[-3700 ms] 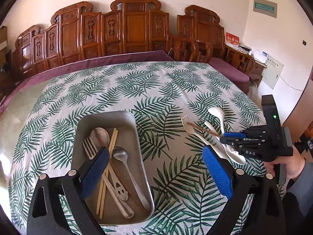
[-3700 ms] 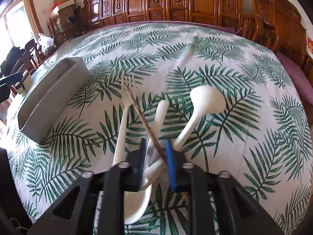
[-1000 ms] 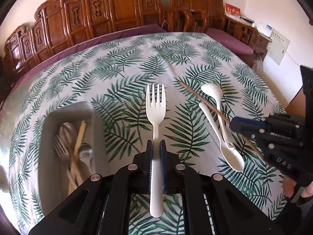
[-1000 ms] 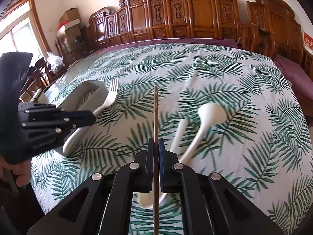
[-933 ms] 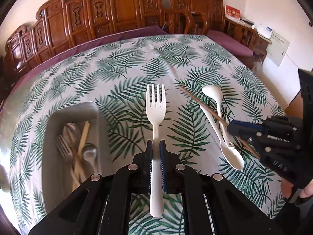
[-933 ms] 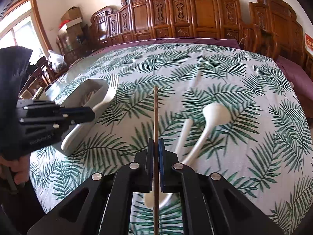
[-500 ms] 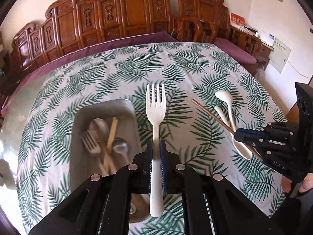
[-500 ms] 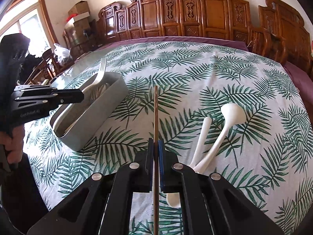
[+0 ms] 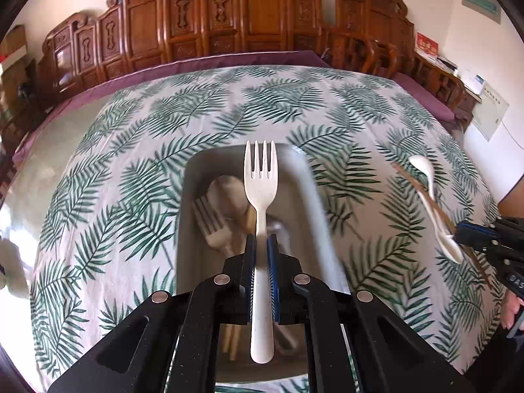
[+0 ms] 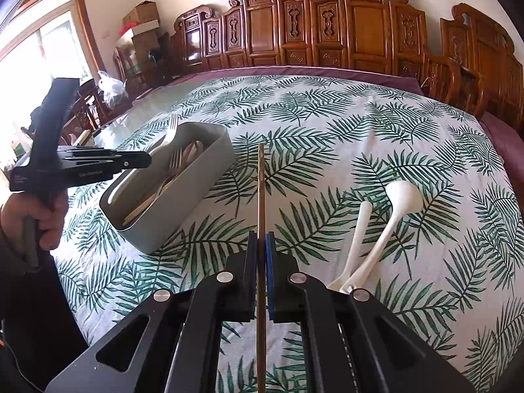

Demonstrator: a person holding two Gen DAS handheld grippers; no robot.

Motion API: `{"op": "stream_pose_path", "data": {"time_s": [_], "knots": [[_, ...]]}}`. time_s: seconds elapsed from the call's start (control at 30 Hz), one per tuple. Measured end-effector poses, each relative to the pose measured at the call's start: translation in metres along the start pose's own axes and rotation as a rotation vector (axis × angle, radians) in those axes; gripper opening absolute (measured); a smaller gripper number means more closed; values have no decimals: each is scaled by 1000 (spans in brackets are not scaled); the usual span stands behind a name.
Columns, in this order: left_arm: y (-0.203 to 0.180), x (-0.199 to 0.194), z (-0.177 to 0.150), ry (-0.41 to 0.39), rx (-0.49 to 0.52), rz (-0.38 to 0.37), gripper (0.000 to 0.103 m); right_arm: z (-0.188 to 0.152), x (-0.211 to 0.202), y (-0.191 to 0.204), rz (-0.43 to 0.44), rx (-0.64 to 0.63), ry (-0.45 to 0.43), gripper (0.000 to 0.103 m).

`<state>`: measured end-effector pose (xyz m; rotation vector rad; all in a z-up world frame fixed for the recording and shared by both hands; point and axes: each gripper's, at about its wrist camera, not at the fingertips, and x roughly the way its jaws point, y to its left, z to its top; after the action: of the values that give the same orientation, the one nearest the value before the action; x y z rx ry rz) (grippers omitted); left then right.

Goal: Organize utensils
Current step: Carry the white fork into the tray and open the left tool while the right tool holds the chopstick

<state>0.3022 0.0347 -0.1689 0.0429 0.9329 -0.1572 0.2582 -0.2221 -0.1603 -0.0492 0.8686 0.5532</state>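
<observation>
Carved wooden chairs [image 10: 360, 29] line the wall behind a large table covered by a palm-leaf tablecloth [image 9: 137, 170]. On the cloth sits a grey tray [image 10: 183, 203] holding metal forks, spoons and chopsticks [image 9: 222, 216], blurred in the left wrist view.

The left gripper [image 9: 261, 245] is clamped on the handle of a white plastic fork [image 9: 261, 177], which it holds tines forward above the tray. A hand [image 10: 39, 219] carries that gripper at the left edge of the right wrist view.

The right gripper [image 10: 261, 242] is closed tight on a single wooden chopstick [image 10: 261, 183] pointing straight ahead over the cloth, to the right of the tray.

Two white plastic spoons [image 10: 386, 222] lie together on the cloth, well apart from the tray.
</observation>
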Motion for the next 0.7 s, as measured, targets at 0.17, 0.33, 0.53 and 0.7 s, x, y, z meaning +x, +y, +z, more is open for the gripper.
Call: {"op": "stream_pose_path", "data": {"time_s": [0.17, 0.33, 0.53, 0.7], "knots": [[16, 14, -8, 12, -35, 6, 7, 0, 7, 9, 1, -8, 13, 6], [24, 26, -16, 38, -65, -4, 7, 2, 11, 19, 8, -6, 14, 6], [27, 32, -19, 51, -71, -15, 7, 6, 12, 30, 15, -6, 3, 6], [28, 33, -18, 50, -70, -20, 7, 11, 13, 41, 6, -21, 3, 6]]}}
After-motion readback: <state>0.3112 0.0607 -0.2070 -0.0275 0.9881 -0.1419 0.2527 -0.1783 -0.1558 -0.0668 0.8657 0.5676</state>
